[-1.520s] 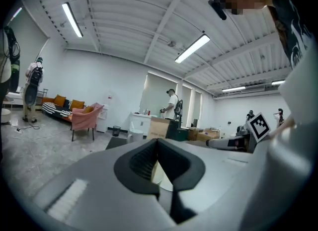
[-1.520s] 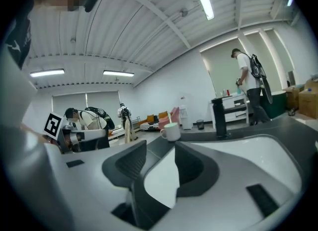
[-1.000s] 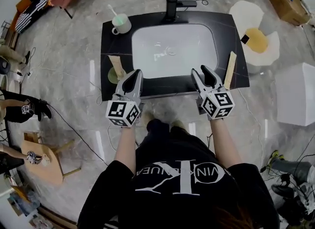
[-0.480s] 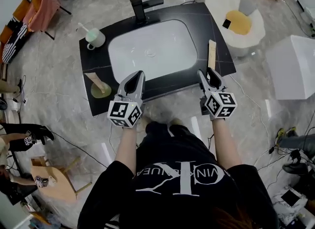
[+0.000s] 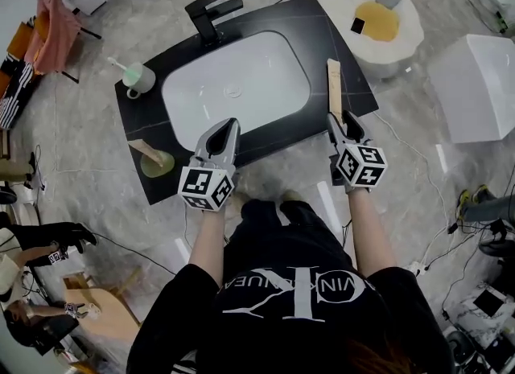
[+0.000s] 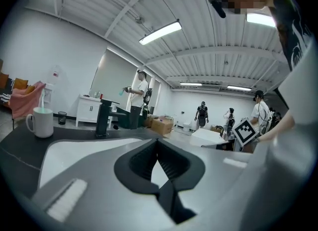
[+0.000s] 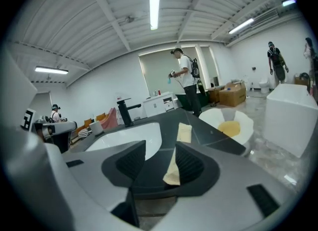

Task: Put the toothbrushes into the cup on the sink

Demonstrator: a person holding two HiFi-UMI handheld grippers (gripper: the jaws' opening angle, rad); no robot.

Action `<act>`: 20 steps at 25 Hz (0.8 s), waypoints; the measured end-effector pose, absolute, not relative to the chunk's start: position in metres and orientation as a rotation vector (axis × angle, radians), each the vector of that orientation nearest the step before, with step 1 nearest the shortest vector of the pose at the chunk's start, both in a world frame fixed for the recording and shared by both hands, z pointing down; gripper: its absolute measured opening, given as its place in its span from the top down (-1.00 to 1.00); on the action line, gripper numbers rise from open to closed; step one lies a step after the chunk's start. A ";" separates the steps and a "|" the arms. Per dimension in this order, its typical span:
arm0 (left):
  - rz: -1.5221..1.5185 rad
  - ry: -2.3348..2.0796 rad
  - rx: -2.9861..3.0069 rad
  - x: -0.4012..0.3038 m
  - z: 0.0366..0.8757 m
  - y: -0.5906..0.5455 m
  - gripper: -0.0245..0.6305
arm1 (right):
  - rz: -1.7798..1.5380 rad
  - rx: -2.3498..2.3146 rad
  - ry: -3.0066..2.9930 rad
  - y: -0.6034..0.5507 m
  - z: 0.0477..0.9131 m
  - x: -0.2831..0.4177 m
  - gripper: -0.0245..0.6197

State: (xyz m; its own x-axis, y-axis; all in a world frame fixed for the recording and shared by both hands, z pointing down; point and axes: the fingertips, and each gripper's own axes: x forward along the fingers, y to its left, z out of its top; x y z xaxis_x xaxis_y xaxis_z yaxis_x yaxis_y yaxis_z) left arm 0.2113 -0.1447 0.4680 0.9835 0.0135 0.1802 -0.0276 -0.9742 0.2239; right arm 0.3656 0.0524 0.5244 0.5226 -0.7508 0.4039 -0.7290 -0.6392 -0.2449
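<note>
The right gripper [image 5: 343,121] was brought to the tan toothbrush [image 5: 333,83], jaws just widened astride its near end (left gripper [image 5: 226,127] pinched together, empty), so a grasp was expected.

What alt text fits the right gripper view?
Jaws of the right gripper stand apart, just opened slightly wider, with the near end of a tan toothbrush packet between them. It lies on a black counter beside a white basin; a black faucet stands behind.

The way over the sink basin [image 5: 233,91] at twelve o'clock is open; the faucet [image 5: 211,12] stands beyond it, the cup [image 5: 138,80] at ten.
</note>
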 end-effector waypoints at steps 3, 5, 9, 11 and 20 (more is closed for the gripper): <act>0.285 0.018 2.892 0.218 0.475 -0.139 0.89 | -0.815 -2.724 1.284 0.057 0.539 0.375 0.43; 0.296 0.030 2.886 0.221 0.479 -0.135 0.89 | -0.853 -2.735 1.274 0.058 0.547 0.381 0.42; 0.321 0.049 2.879 0.221 0.487 -0.128 0.89 | -0.921 -2.755 1.248 0.058 0.564 0.391 0.41; 0.334 0.043 2.873 0.219 0.491 -0.127 0.89 | -0.955 -2.763 1.243 0.058 0.572 0.395 0.40; 0.344 -0.019 2.848 0.206 0.499 -0.132 0.89 | -1.052 -2.784 1.232 0.053 0.594 0.402 0.39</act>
